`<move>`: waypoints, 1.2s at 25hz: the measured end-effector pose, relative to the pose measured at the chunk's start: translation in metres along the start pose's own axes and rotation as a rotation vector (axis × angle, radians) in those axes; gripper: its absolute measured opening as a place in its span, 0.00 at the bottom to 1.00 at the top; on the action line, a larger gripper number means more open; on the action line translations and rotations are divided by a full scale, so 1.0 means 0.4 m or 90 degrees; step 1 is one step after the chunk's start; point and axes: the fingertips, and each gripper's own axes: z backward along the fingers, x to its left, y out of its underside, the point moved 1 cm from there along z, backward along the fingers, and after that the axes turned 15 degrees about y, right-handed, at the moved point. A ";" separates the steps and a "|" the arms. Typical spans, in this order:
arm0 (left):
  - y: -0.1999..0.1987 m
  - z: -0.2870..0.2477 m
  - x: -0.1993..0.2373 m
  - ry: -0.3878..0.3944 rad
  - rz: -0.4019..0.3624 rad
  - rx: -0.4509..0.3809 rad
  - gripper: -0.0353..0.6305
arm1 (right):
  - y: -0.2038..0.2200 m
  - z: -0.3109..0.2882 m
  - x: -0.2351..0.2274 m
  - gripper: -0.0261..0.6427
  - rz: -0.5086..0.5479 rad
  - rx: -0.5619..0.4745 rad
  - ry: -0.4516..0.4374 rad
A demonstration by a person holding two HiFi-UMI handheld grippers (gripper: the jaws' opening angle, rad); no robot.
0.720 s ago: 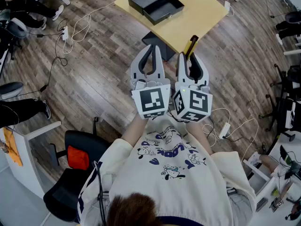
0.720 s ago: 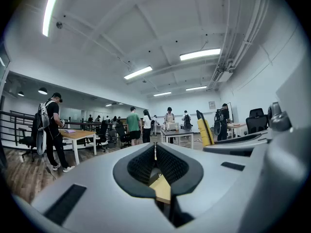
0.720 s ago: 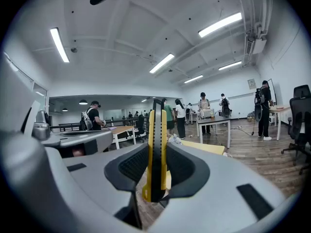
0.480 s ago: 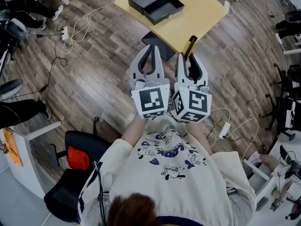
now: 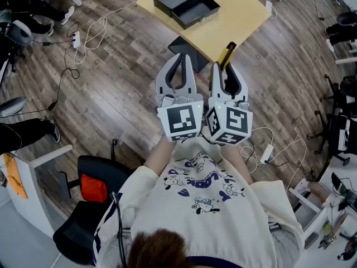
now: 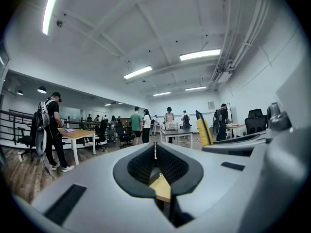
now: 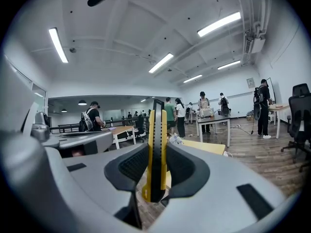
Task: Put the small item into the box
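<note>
An open black box (image 5: 186, 3) lies on the yellow table (image 5: 237, 17) ahead of me. I hold both grippers side by side at chest height, short of the table's near corner. My right gripper (image 5: 225, 67) is shut on a yellow and black utility knife (image 5: 227, 53), which sticks out past the jaw tips toward the table. In the right gripper view the knife (image 7: 156, 144) stands upright, clamped between the black pads (image 7: 129, 165). My left gripper (image 5: 179, 59) is shut with nothing in it; in the left gripper view its jaws (image 6: 155, 148) meet in a thin line.
A black office chair (image 5: 89, 186) with a red cushion stands at my lower left. White cables and a power strip (image 5: 77, 39) lie on the wooden floor. Several people (image 6: 51, 130) and desks (image 7: 211, 120) fill the room beyond the table.
Both grippers have drifted a trace to the right. The knife stays clamped in the right one, and nothing was taken or let go.
</note>
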 end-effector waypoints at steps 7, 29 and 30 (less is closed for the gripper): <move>0.019 -0.014 0.021 -0.014 0.005 0.012 0.09 | 0.011 -0.031 0.006 0.23 0.001 0.013 -0.008; 0.041 -0.355 0.206 -0.082 0.011 0.054 0.09 | -0.028 -0.452 0.028 0.23 -0.005 0.058 -0.076; 0.040 -0.375 0.214 -0.084 0.011 0.055 0.09 | -0.031 -0.476 0.026 0.23 -0.006 0.061 -0.078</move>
